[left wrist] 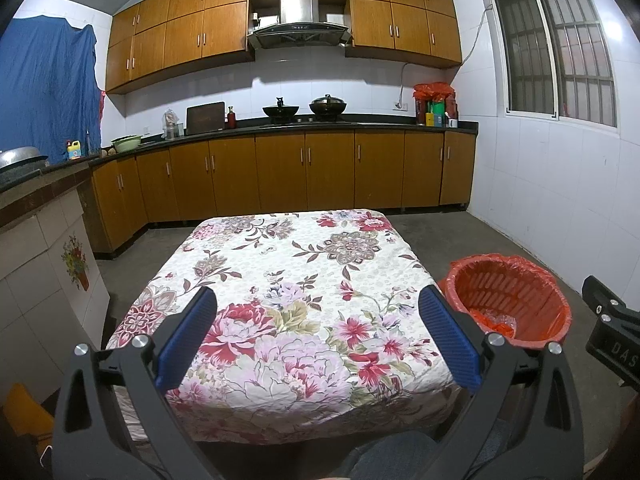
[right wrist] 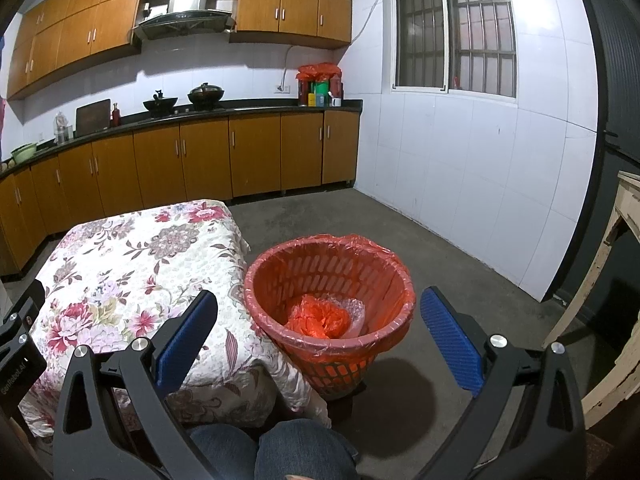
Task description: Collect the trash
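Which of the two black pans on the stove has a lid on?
The right-hand black pan, nearer the window, wears a domed lid with a knob. The left black pan is open, with only a dark utensil sticking up from it.

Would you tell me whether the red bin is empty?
Not empty: the red bin holds crumpled orange plastic and clear wrap at the bottom.

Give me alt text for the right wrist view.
An orange slatted plastic waste basket lined with an orange bag stands on the concrete floor beside a floral-clothed table, crumpled orange plastic inside. The right tongs are open, empty, pointing towards it.
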A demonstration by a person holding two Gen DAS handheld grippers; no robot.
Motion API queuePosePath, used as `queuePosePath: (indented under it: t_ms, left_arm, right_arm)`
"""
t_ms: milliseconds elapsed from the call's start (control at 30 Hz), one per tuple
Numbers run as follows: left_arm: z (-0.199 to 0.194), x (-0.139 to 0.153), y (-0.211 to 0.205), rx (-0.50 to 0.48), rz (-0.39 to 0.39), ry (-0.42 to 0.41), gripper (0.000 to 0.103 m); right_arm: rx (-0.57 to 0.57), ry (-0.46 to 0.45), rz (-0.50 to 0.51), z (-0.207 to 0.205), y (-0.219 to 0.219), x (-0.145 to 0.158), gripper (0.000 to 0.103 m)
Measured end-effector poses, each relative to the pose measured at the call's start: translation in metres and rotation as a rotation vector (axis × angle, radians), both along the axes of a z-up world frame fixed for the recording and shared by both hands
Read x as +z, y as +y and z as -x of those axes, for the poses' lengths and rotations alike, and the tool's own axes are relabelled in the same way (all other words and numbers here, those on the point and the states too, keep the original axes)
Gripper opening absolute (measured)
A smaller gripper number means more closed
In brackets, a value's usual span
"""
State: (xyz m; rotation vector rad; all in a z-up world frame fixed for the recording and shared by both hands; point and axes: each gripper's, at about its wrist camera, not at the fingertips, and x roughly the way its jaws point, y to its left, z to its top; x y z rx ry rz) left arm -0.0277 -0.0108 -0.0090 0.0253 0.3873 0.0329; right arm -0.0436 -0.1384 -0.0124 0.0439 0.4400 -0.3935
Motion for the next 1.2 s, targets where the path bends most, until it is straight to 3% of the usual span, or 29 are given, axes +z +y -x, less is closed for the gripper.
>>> queuePosePath:
  t_ms: [1200]
  left_arm:
    - [-0.001, -0.0031, -0.0026, -0.006, 0.005, 0.007, 0.099]
  right_arm:
    - [0.001, 0.002, -0.001, -0.0002, 0.0, 0.0, 0.101]
